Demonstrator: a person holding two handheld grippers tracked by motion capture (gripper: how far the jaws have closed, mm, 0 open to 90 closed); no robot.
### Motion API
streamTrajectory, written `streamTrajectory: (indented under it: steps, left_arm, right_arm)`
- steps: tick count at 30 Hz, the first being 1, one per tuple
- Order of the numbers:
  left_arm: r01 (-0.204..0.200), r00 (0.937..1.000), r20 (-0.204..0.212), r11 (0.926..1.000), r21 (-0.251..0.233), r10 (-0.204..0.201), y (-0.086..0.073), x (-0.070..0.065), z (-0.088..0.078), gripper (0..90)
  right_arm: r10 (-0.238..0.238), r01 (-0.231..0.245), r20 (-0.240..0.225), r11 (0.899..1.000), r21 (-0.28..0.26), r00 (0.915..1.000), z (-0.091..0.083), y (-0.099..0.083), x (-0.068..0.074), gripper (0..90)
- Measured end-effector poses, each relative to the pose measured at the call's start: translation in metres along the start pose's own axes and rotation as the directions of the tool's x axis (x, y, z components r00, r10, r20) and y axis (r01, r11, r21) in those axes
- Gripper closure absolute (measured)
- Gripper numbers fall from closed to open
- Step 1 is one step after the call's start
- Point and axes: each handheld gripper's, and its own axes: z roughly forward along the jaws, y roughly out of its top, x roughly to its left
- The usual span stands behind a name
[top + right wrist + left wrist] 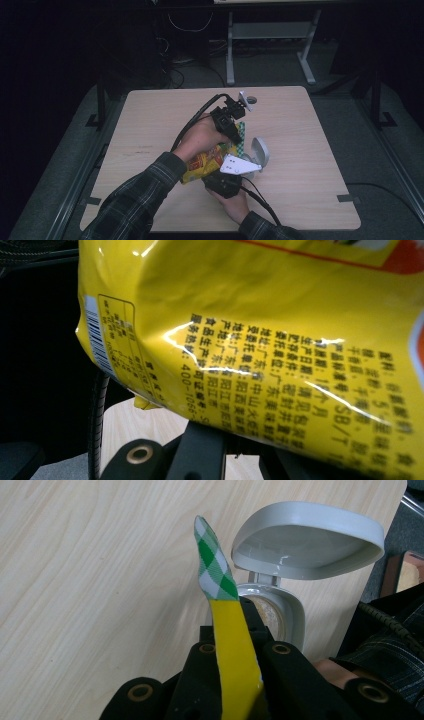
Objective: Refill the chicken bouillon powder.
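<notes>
A yellow snack bag (207,162) with a green-and-white checked top edge (212,560) hangs between both grippers above the wooden table (150,130). My left gripper (235,132) is shut on the bag's flat sealed top strip (232,645). My right gripper (215,176), with its grey plate (240,165) on top, is shut on the bag's other end; the printed back of the bag (260,340) rises just above its jaws (225,445). Right beyond the bag sits a small grey container (282,615) with its flip lid (305,540) open and something tan inside.
The container (259,152) stands on the table just right of the bag. A round hole (251,100) sits near the table's far edge. A metal desk frame (270,45) stands on the floor beyond. Cables trail from both grippers.
</notes>
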Motion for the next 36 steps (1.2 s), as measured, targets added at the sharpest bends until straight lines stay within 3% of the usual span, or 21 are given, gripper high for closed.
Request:
streamTrajectory:
  steps: [36]
  left_arm:
    - [-0.004, 1.0, -0.004, 1.0, 0.008, 0.004, 0.0039, -0.0015, 0.0001, 90.0]
  right_arm:
    - [0.009, -0.009, 0.001, 1.0, -0.006, 1.0, -0.0013, 0.0018, -0.0014, 89.9]
